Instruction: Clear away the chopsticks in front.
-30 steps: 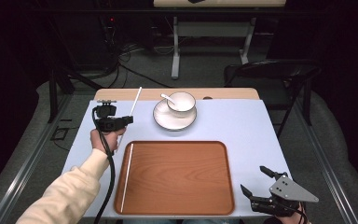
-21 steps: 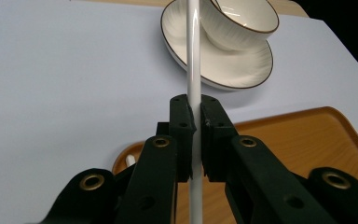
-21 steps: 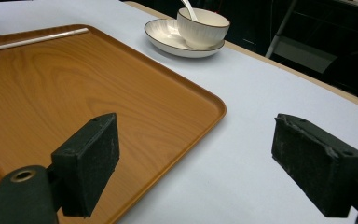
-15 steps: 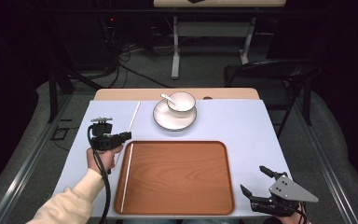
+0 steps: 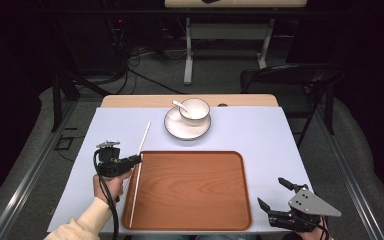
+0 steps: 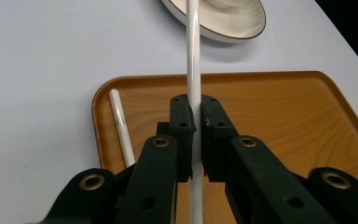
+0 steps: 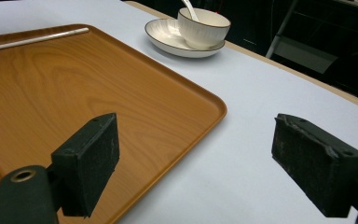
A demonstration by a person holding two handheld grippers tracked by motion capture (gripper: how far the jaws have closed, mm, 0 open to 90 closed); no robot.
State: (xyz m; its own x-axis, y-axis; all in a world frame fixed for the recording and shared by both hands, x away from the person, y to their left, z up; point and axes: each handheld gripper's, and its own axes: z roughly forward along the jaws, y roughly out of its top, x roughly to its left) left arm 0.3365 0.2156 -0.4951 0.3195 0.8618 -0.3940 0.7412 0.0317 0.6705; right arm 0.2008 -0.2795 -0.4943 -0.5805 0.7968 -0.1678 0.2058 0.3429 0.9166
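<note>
White and thin, one chopstick [image 6: 193,56] is sitting clamped between the pads of the left claw [image 5: 136,160], which is pinching it near the middle; in the high view the stick is running from the table just left of the plate down across the left rim of the tray [image 5: 190,222], its lower end over the tray's lower left corner. In the left gripper view a second white chopstick [image 6: 121,126] is lying inside the tray along its left edge, just beside the held one; whether the two are touching cannot be told. The wooden tray is occupying the middle of the pale table [image 5: 260,135]. Above it in the high view, a white plate [image 5: 176,131] with a dark rim is carrying a small bowl [image 5: 195,109], and a white spoon [image 5: 179,105] is leaning in the bowl. At the lower right of the high view, the right claw [image 5: 272,195] is hovering beside the tray's lower right corner with its jaws standing wide apart and nothing between them.
</note>
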